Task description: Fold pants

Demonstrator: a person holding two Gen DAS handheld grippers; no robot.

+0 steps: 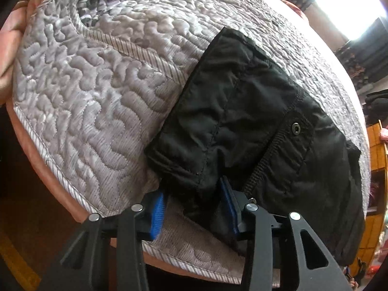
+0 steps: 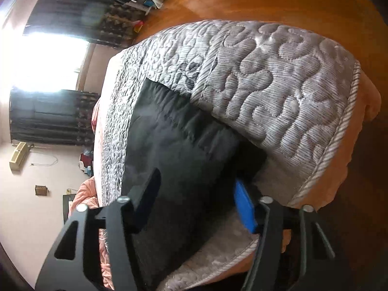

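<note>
Black pants (image 1: 242,121), matte fabric, already folded into a compact stack; visible seams, overlocked edge, one metal snap (image 1: 295,128) on the upper layer. Lying on grey quilted bedspread (image 1: 97,97) near its corded edge, over pink blanket (image 1: 14,48) underneath. Same stack in right wrist view (image 2: 184,150), running away from the camera along the quilt.

Bright window (image 2: 48,60) with dark curtains (image 2: 48,118) behind; wood floor (image 2: 266,0) past the bed. Quilt bulges up beside the stack on one side, covering part of its edge in right wrist view.

Left gripper (image 1: 194,208): blue pads (image 1: 157,208) set apart, near corner of the stack hanging between them, fabric against the right pad only. Not clamped.

Right gripper (image 2: 196,201): fingers spread wide, straddling the near end of the stack; blue pad (image 2: 245,208) at fabric edge, contact unclear.
</note>
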